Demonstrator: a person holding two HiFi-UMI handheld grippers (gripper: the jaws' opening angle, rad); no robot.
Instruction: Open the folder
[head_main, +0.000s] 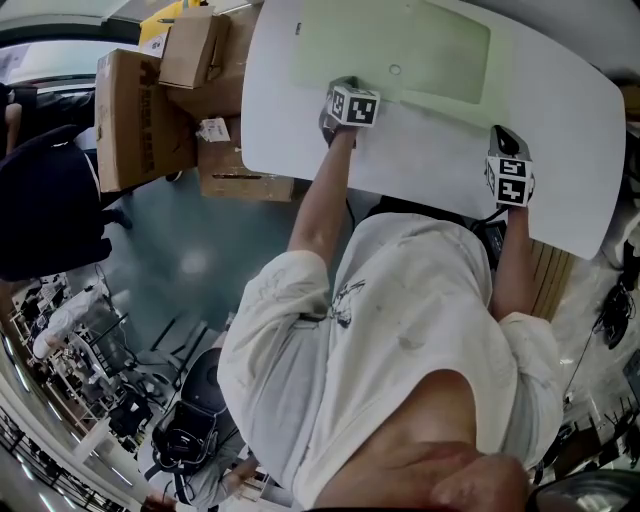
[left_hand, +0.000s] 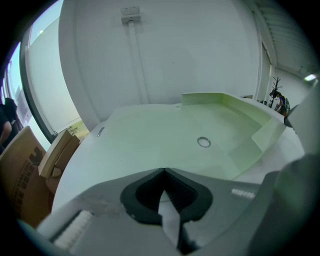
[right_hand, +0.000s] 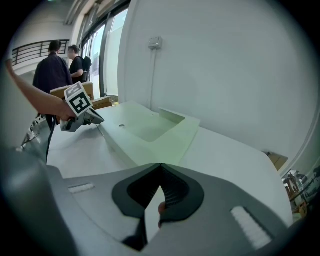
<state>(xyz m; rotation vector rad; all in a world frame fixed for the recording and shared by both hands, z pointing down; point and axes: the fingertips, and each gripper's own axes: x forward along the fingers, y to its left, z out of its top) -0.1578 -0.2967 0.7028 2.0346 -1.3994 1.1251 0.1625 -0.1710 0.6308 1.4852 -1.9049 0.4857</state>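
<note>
A pale green folder (head_main: 400, 45) lies flat on the white table (head_main: 560, 130), with a small round snap (left_hand: 203, 142) on its cover and a raised flap (left_hand: 235, 107) at its far right. My left gripper (head_main: 338, 108) is shut, its tips (left_hand: 162, 171) at the folder's near edge; the right gripper view shows it (right_hand: 95, 119) at the folder's corner. Whether the cover is pinched between the jaws is hidden. My right gripper (head_main: 503, 140) is shut too, over bare table to the right of the folder (right_hand: 150, 130), holding nothing.
Cardboard boxes (head_main: 150, 100) stand stacked just off the table's left edge (left_hand: 30, 170). A white wall (left_hand: 190, 50) rises behind the table. Two people (right_hand: 60, 70) stand beyond the boxes by the windows.
</note>
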